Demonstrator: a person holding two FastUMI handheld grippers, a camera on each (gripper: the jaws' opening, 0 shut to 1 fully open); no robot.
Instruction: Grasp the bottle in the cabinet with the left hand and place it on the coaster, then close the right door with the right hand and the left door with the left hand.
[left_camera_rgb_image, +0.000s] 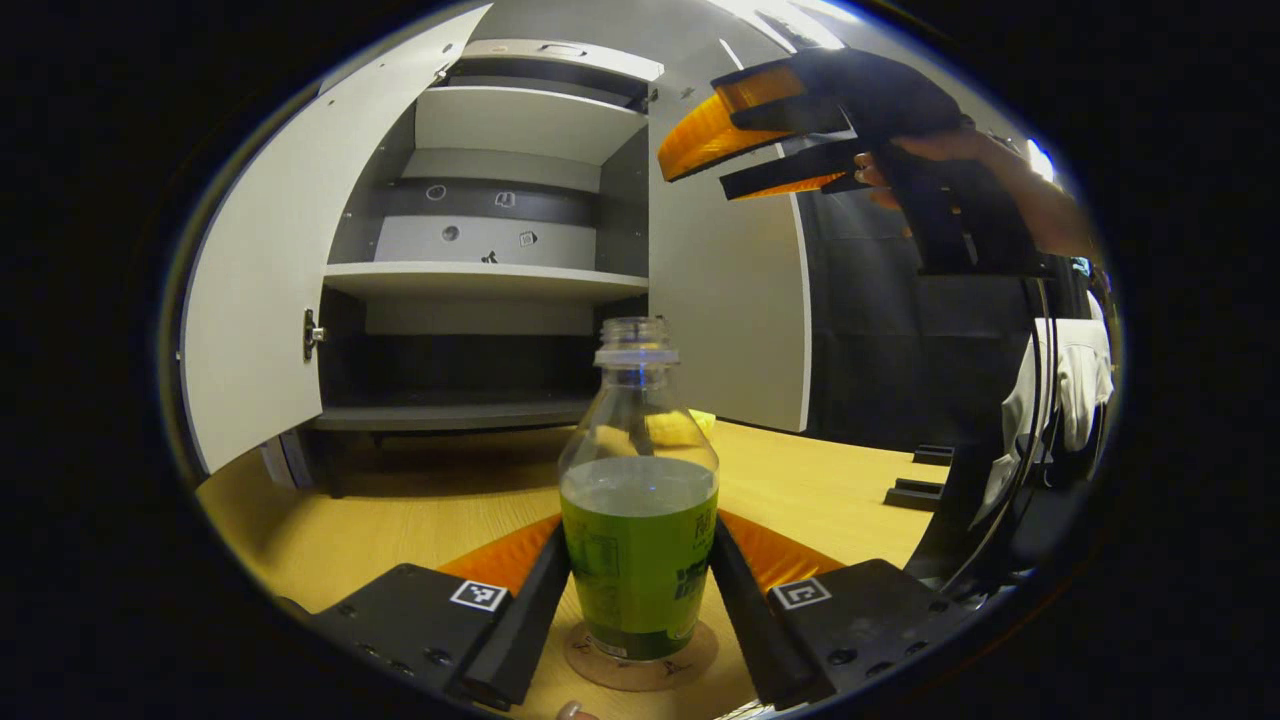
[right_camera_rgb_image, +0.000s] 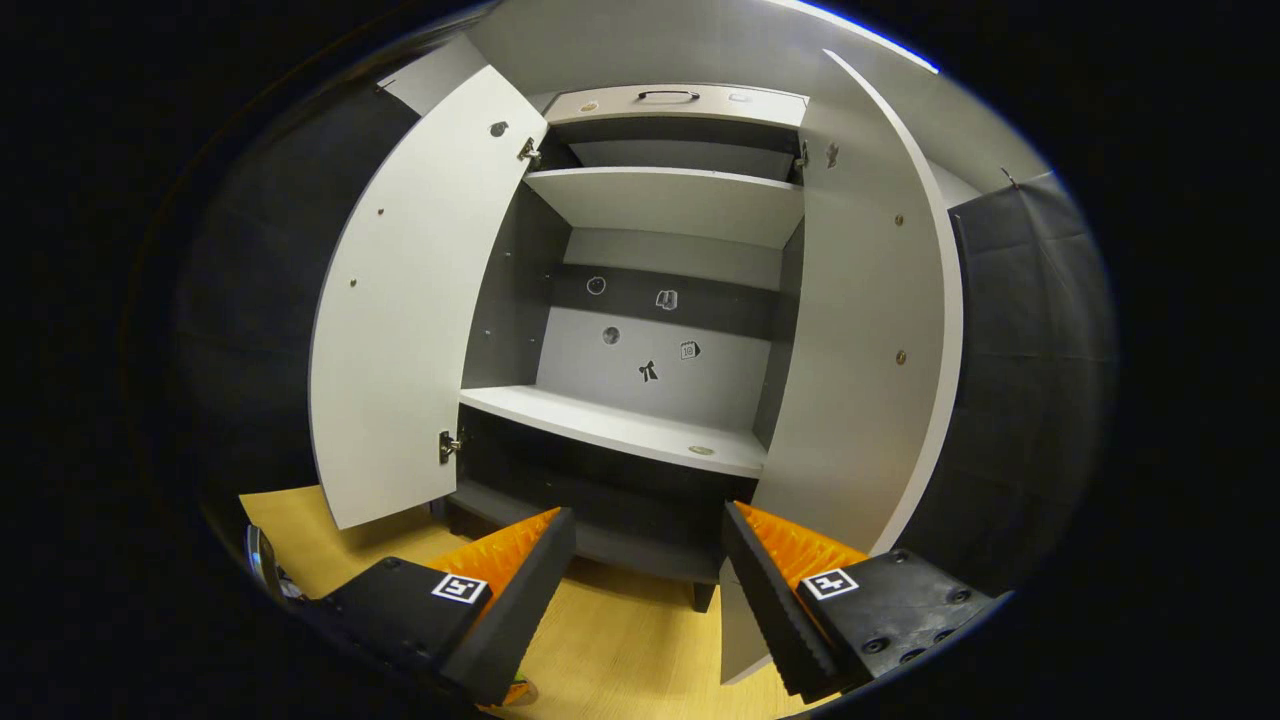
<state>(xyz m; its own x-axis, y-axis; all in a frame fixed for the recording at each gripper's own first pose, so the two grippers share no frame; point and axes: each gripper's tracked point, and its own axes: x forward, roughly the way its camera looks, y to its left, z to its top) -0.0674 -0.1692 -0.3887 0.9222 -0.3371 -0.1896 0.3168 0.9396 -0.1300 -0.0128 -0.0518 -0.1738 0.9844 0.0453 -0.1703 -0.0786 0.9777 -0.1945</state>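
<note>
Nearest, on the coaster (left_camera_rgb_image: 640, 662), the bottle (left_camera_rgb_image: 638, 500) stands upright, pinched in the left gripper (left_camera_rgb_image: 640, 600). Farther off, the right gripper (right_camera_rgb_image: 650, 580), fingers spread and empty, faces the cabinet (right_camera_rgb_image: 660, 300); the right door (right_camera_rgb_image: 860, 330) lies just right of it.

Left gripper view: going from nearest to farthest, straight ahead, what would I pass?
Coaster with the bottle standing on it between the left gripper fingers, then bare table, then the open cabinet.
</note>
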